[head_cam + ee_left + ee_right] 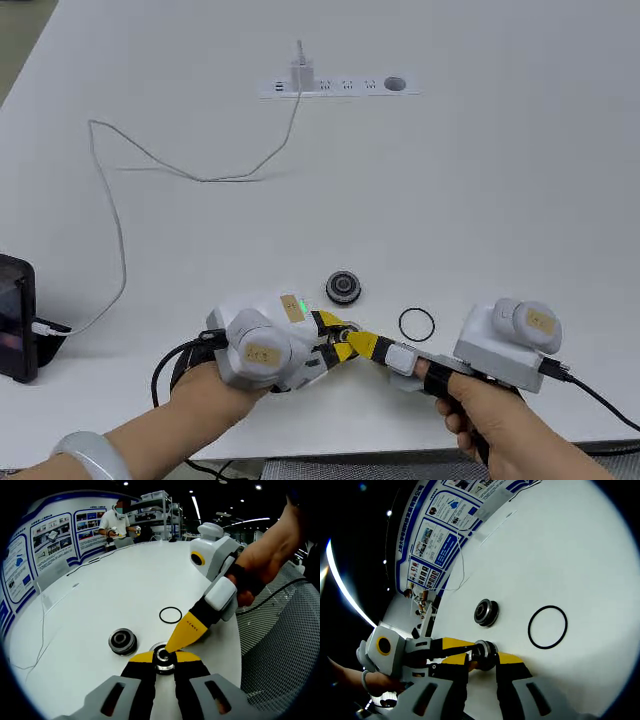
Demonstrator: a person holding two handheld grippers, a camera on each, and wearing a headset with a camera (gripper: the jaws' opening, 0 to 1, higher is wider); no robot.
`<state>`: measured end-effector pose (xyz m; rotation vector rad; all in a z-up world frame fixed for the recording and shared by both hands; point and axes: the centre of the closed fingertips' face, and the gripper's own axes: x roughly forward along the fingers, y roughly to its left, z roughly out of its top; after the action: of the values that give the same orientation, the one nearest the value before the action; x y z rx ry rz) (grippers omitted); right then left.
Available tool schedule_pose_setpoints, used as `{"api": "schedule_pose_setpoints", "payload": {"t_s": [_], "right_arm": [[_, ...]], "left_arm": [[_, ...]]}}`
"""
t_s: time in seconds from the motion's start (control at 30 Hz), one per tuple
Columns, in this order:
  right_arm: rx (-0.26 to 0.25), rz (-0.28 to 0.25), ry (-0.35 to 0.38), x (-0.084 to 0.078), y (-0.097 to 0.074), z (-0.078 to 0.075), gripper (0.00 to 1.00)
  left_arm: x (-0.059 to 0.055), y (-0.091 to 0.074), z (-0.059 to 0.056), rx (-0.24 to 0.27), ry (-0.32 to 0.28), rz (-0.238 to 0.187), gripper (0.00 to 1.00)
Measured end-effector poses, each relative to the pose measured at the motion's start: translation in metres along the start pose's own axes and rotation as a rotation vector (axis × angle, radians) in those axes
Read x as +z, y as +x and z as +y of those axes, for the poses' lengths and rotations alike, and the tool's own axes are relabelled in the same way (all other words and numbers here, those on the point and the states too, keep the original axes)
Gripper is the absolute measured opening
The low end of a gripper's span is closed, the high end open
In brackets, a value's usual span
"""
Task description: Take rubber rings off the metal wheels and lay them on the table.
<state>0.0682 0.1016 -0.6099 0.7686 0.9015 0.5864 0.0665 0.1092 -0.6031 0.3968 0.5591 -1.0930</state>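
My left gripper (337, 335) (162, 656) is shut on a small metal wheel (162, 659) (485, 653), held just above the table. My right gripper (358, 343) (484, 659) comes in from the right, and its yellow tips close on the same wheel from either side. I cannot tell whether they pinch a rubber ring. In the left gripper view the right gripper (171, 646) shows as one yellow wedge touching the wheel. A second metal wheel (343, 287) (122, 641) (486, 612) lies on the table beyond. A loose black rubber ring (416, 324) (170, 615) (547, 626) lies flat to its right.
A white power strip (335, 86) sits at the far side, with a white cable (110, 210) running to a black device (15, 318) at the left edge. The table's front edge is just below my hands. A person (117, 522) stands far off.
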Motion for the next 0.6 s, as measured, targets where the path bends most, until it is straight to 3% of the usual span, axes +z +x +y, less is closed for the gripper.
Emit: {"api": "schedule_pose_setpoints", "payload": {"t_s": [0.6], "right_arm": [[0.028,0.014,-0.019,-0.0011,-0.0018,0.0036,0.21]], "left_arm": [[-0.0008,0.0002,0.0004,0.0,-0.003,-0.003,0.13]]}}
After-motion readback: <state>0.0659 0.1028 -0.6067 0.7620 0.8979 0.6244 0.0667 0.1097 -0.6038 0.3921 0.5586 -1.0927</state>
